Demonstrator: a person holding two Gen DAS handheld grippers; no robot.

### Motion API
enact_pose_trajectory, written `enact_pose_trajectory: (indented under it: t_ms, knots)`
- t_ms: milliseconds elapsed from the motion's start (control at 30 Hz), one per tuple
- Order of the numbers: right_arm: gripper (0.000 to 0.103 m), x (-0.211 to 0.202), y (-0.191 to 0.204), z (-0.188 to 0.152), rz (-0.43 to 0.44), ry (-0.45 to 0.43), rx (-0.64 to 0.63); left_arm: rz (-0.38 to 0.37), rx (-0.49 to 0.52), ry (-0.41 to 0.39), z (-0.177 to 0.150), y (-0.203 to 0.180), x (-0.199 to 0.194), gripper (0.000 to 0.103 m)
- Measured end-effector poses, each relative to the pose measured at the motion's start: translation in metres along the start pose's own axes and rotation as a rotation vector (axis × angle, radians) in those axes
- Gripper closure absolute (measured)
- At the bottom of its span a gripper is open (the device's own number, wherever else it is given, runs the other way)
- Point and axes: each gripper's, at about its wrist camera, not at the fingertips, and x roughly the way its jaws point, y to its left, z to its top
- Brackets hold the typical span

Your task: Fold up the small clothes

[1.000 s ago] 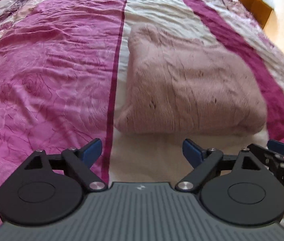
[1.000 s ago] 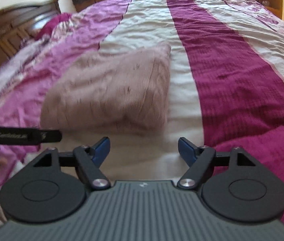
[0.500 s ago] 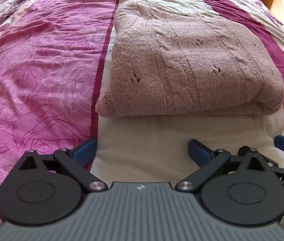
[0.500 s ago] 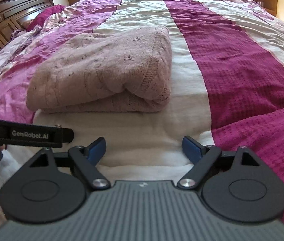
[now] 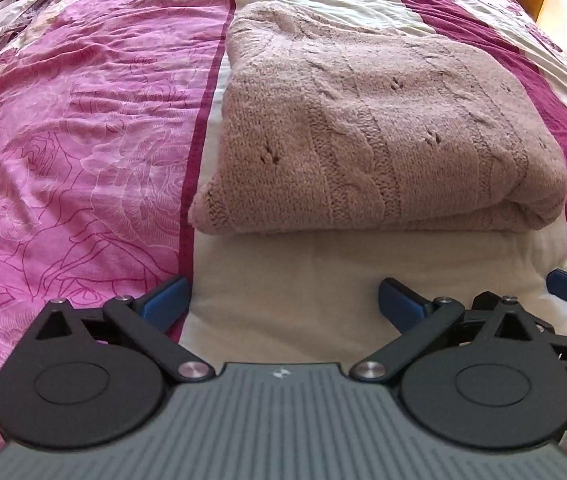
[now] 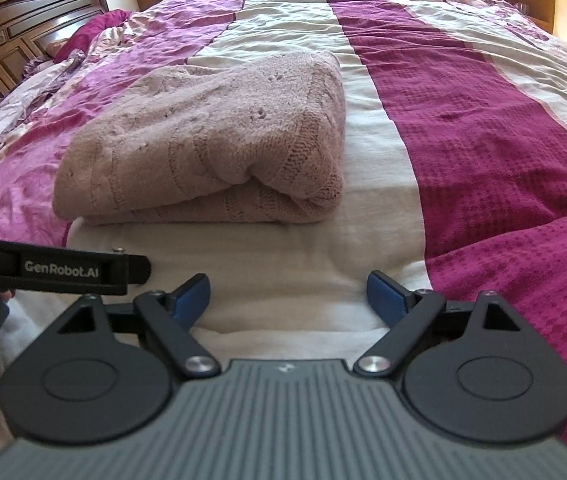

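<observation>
A dusty-pink cable-knit sweater [image 5: 383,128] lies folded into a thick rectangular bundle on the bed, resting on the cream stripe [image 5: 311,276] of the bedspread [image 6: 483,120], with its left edge reaching the thin dark line that borders the pink rose-printed panel [image 5: 75,140]. Its layered fold faces both cameras, and the rounded doubled corner shows clearly in the right wrist view [image 6: 219,136].

The left tool [image 5: 281,300] hovers just short of the sweater's near edge, its blue-padded fingers spread wide and holding nothing. The right tool [image 6: 287,294] sits beside it over the same cream stripe, likewise spread and empty, with the sweater ahead and a little to its left. Neither tool touches the knit.

A dark wooden headboard [image 6: 15,36] stands at the far left, and a magenta waffle-textured stripe [image 6: 463,92] runs along the sweater's right side.
</observation>
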Motion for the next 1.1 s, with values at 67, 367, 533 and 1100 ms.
enact_pose_trajectory:
  t_ms: [67,367,533,1100]
  knots:
    - [0.015,0.0002,-0.0002,-0.0003,0.000,0.000,-0.001,0.002,0.004,-0.001,-0.0002,-0.0006,0.0003,0.000]
    - [0.015,0.0004,0.0001,-0.0004,0.000,0.000,0.000,0.003,0.004,-0.001,-0.0004,-0.0006,0.0007,0.000]
    - [0.015,0.0004,0.0003,-0.0005,0.000,-0.001,-0.001,0.003,0.005,-0.002,-0.0005,-0.0005,0.0008,0.000]
    - [0.015,0.0005,0.0008,-0.0008,-0.001,-0.001,-0.001,0.006,0.009,-0.002,-0.0002,-0.0011,0.0011,0.000]
